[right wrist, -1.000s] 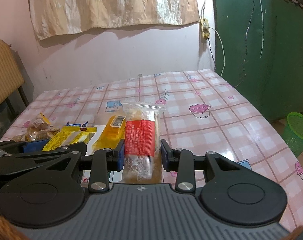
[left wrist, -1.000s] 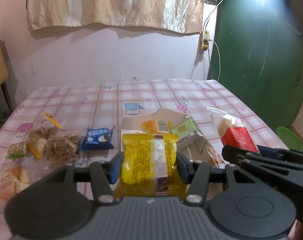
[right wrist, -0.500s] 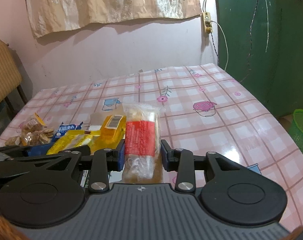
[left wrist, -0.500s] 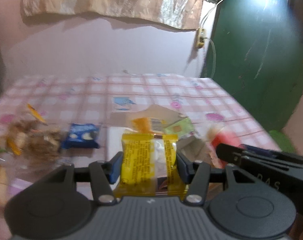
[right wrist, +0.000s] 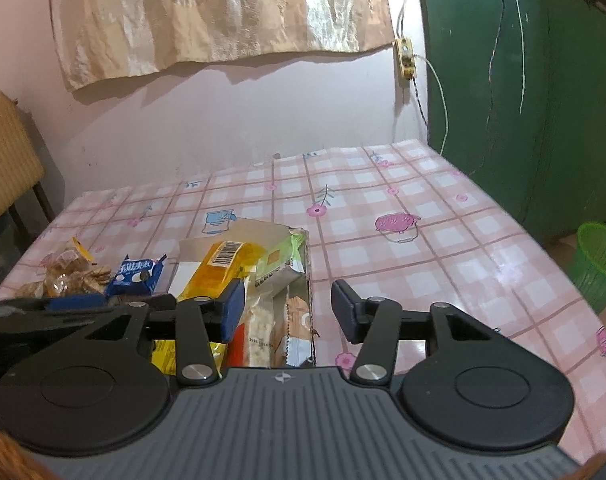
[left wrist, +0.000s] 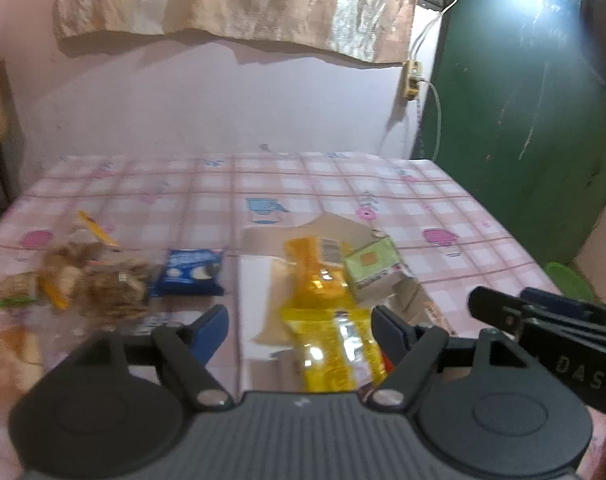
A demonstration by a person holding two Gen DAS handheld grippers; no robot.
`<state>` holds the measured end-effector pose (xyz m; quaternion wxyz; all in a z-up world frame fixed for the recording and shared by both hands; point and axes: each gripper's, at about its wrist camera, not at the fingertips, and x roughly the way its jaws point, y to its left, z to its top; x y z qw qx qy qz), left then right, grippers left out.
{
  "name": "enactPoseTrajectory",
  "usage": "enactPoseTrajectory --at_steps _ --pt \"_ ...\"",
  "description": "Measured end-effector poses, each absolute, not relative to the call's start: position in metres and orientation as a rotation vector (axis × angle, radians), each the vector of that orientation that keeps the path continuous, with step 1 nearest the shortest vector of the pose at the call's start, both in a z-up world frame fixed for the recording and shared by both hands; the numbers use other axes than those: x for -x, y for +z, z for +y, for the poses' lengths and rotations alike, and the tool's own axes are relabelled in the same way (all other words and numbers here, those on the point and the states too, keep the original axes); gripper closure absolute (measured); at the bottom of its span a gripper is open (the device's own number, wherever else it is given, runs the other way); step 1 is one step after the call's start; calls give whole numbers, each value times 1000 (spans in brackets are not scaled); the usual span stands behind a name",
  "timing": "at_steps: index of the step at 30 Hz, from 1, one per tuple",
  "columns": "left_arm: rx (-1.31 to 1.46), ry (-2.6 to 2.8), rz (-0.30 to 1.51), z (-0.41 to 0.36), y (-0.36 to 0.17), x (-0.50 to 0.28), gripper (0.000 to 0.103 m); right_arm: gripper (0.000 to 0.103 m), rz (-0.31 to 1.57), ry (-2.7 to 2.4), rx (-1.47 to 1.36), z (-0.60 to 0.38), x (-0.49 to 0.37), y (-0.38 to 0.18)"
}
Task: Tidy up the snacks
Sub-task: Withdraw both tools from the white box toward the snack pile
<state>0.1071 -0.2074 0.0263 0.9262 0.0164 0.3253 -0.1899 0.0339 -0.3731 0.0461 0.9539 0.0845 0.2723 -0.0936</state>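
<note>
Both claws are hovering over the open cardboard box (right wrist: pixel 307 276) near the middle of the table (right wrist: pixel 423 248), likely to drop snacks inside. Left gripper (left wrist: pixel 301 334) is opening wide, the yellow packet (left wrist: pixel 335 352) slipping free between its jaws. Right gripper (right wrist: pixel 287 310) is opening too, gripping nothing; the red-and-clear packet (right wrist: pixel 259 336) is lying in the box below.

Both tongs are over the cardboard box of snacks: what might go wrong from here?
1. The left tongs are opening, and the yellow packet between them lies tilted on the pile, so it may slide off.
2. The right tongs, also opening, sit beside the box wall; pulling out could snag it.
3. The blue packet and loose biscuits lie outside the box.
</note>
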Motion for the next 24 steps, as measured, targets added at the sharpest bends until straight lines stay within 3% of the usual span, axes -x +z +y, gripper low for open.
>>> enactPoseTrajectory --at_steps 4,11,24 --pt "-63 -338 664 -196 33 -99 19 33 554 -187 -158 -364 -22 51" --pt "-71 -271 647 -167 43 -81 14 14 553 -165 -134 -347 -10 56" --pt "-52 -176 613 -118 57 -55 13 10 551 -61 -91 -301 -11 61"
